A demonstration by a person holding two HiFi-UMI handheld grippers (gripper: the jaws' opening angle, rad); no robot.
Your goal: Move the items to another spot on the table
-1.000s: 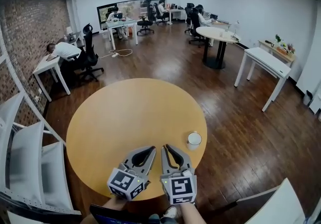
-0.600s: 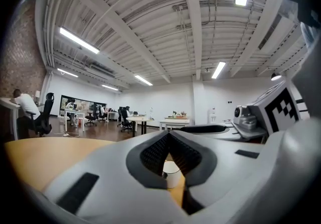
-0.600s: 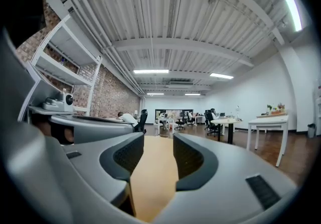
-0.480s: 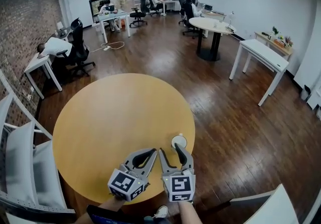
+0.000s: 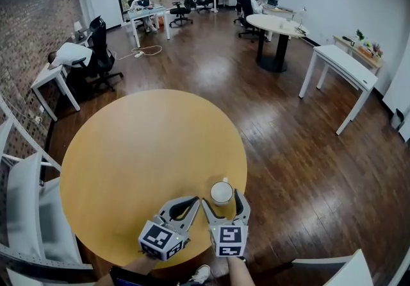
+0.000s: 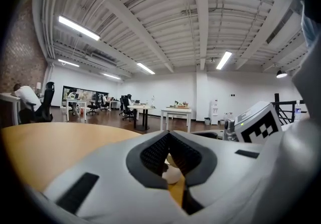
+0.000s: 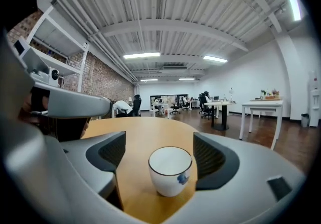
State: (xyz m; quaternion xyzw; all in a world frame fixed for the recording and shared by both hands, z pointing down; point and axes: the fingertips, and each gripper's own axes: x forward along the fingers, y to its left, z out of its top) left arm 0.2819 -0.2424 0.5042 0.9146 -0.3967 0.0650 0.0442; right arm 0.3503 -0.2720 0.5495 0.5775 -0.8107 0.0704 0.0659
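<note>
Right claw (image 5: 222,198) low over the near edge of the round yellow wooden table (image 5: 141,150), jaws opening, straddling the small white ceramic cup with a dark rim (image 7: 170,170) without touching it. Cup upright on the table. Left claw (image 5: 192,202) just beside, level, jaws pressed together, angled toward the cup.

I'm not reading any text, numbers or brands anywhere. I'm just seeing coded black-and-white squares on the left marker cube (image 5: 159,240) and right marker cube (image 5: 229,240); cup (image 7: 170,170) is carrying a blue mark, illegible.
</note>
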